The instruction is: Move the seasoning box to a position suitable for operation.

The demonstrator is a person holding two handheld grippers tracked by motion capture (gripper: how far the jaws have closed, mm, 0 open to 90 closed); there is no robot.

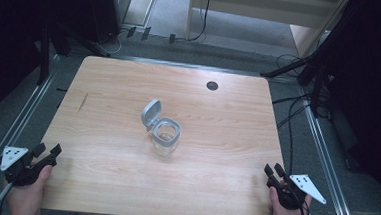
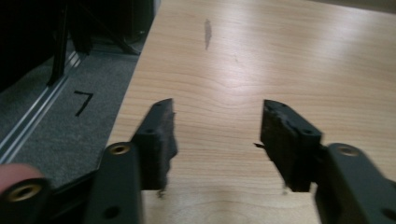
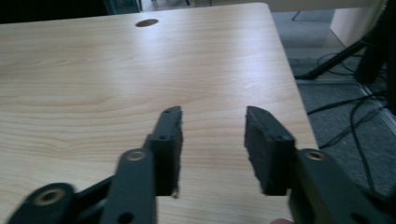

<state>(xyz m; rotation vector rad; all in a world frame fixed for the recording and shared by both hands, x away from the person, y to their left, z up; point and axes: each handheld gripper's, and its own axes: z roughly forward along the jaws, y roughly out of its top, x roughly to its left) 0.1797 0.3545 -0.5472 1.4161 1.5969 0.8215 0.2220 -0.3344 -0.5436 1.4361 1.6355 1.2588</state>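
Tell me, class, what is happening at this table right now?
A person holds a gripper in each hand at the near corners of a wooden table. The left gripper and the right gripper are both open and hold nothing. In the middle of the table stands a small clear jar with a grey flip lid, which is swung open. Neither gripper touches the jar; both are well away from it.

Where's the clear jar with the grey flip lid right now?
In the high view, the jar stands near the middle of the table, lid open, nearer than the round hole.
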